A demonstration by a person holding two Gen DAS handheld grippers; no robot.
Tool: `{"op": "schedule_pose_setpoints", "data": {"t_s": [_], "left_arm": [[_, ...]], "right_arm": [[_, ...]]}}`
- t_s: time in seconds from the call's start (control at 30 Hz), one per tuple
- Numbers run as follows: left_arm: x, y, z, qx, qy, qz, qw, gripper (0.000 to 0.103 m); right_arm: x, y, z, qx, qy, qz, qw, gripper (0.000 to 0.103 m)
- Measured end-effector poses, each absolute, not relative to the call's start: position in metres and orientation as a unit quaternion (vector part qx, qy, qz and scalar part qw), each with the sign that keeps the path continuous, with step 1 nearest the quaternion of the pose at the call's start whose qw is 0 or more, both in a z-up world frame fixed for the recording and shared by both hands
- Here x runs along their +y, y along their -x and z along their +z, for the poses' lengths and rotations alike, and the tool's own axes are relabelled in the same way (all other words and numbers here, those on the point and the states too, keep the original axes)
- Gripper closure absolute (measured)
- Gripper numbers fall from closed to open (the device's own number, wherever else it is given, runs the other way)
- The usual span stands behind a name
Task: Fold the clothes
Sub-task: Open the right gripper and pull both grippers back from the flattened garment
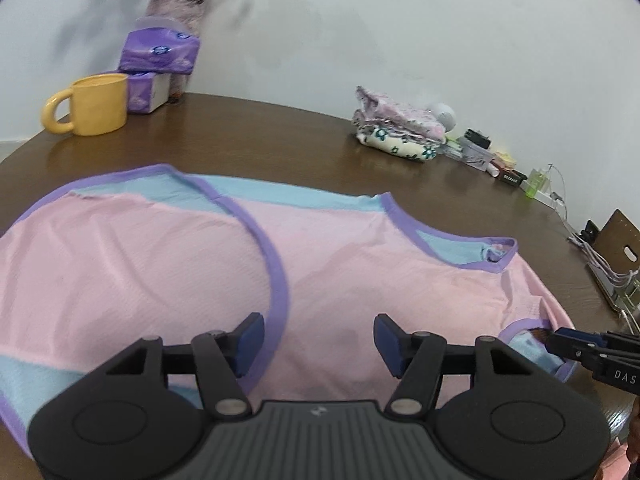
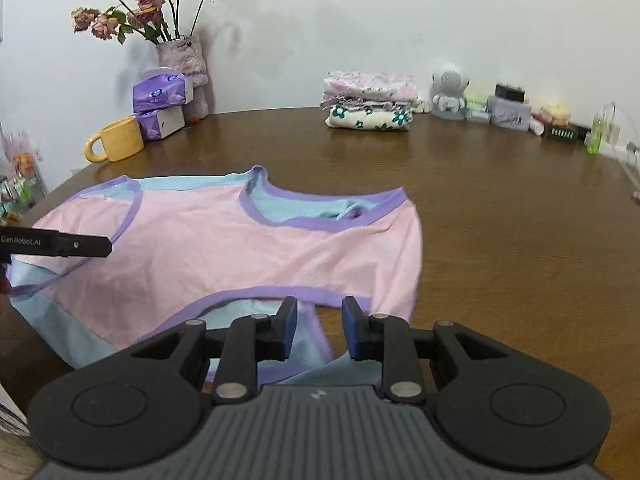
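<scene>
Two grippers hover over one garment: a pink sleeveless top (image 2: 224,248) with light blue panels and purple trim, spread flat on the brown wooden table (image 2: 500,208), its neckline toward the wall. The left gripper (image 1: 319,340) hangs above the pink body near an armhole's purple band, its jaws spread wide with nothing between them. The right gripper (image 2: 320,328) sits low at the near armhole (the blue inner layer shows just under its fingers); its jaws stand a little apart, a narrow gap, and the pads do not pinch the cloth as far as the wrist view shows. Each gripper appears at the edge of the other's view. The ground around the top is bare wood, and the clutter keeps to the far side along the white wall: a yellow mug (image 2: 116,140) beside stacked purple tissue packs (image 2: 162,108), a vase of dried roses (image 2: 184,72) behind them, a folded stack of floral clothes (image 2: 370,102) well apart from the top, a small white robot figure (image 2: 448,92), and a row of small boxes and bottles (image 2: 516,114) farther right. Nothing lies on the top itself.
</scene>
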State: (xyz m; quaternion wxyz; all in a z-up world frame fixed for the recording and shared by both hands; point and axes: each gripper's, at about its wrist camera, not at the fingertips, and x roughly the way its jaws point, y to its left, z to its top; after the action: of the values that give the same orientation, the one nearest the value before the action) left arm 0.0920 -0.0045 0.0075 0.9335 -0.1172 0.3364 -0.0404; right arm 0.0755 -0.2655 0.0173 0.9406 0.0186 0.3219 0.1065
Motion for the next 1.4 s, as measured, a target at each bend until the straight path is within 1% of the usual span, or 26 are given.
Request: {"op": "schedule_pose_setpoints", "data": {"t_s": [0.23,0.27,0.33,0.4,0.43,0.47,0.5,0.53,0.6,0.63,0.7,0.77,0.8,0.87,1.0,1.2,1.4], "left_arm": [[-0.005,-0.083,0.004,0.324,0.1,-0.037,0.94,0.043],[-0.004,-0.082,0.004,0.322,0.101,-0.038,0.94,0.043],[-0.003,-0.079,0.004,0.314,0.109,-0.045,0.942,0.043],[-0.002,-0.071,0.006,0.294,0.118,-0.054,0.947,0.036],[-0.001,-0.066,0.007,0.283,0.12,-0.056,0.95,0.028],[-0.001,-0.061,0.008,0.273,0.12,-0.055,0.953,0.021],[0.0,-0.056,0.009,0.265,0.119,-0.054,0.955,0.019],[0.0,-0.051,0.009,0.261,0.117,-0.055,0.957,0.016],[-0.001,-0.042,0.011,0.252,0.111,-0.057,0.96,0.011],[-0.002,-0.037,0.011,0.245,0.105,-0.057,0.962,0.007],[-0.003,-0.027,0.012,0.229,0.098,-0.058,0.967,0.004],[-0.003,-0.019,0.012,0.223,0.096,-0.054,0.969,0.002],[-0.004,-0.016,0.011,0.223,0.094,-0.05,0.969,0.002],[-0.005,-0.01,0.011,0.224,0.091,-0.041,0.969,0.001],[-0.003,-0.003,0.009,0.231,0.093,-0.024,0.968,0.001],[0.001,0.007,0.006,0.236,0.096,-0.016,0.967,0.001],[0.003,0.019,0.005,0.235,0.093,-0.011,0.967,0.001]], "right_arm": [[-0.257,-0.072,0.004,0.324,-0.008,0.095,0.941,0.078],[-0.256,-0.071,0.005,0.322,-0.012,0.094,0.942,0.077],[-0.256,-0.067,0.007,0.311,-0.028,0.094,0.945,0.071],[-0.254,-0.062,0.011,0.296,-0.046,0.097,0.949,0.062],[-0.253,-0.059,0.012,0.289,-0.055,0.099,0.951,0.059],[-0.251,-0.056,0.013,0.284,-0.063,0.104,0.951,0.054],[-0.249,-0.053,0.013,0.279,-0.069,0.108,0.952,0.047],[-0.247,-0.051,0.014,0.276,-0.072,0.112,0.952,0.044],[-0.243,-0.047,0.015,0.272,-0.077,0.118,0.952,0.03],[-0.241,-0.044,0.015,0.27,-0.079,0.12,0.952,0.027],[-0.235,-0.039,0.016,0.265,-0.085,0.122,0.953,0.017],[-0.23,-0.035,0.015,0.264,-0.093,0.125,0.952,0.012],[-0.226,-0.032,0.015,0.264,-0.094,0.131,0.951,0.006],[-0.219,-0.027,0.015,0.262,-0.085,0.139,0.951,0.001],[-0.209,-0.019,0.016,0.256,-0.066,0.138,0.954,0.001],[-0.208,-0.011,0.014,0.259,-0.081,0.127,0.954,0.0],[-0.201,-0.005,0.012,0.265,-0.066,0.104,0.956,0.0]]}}
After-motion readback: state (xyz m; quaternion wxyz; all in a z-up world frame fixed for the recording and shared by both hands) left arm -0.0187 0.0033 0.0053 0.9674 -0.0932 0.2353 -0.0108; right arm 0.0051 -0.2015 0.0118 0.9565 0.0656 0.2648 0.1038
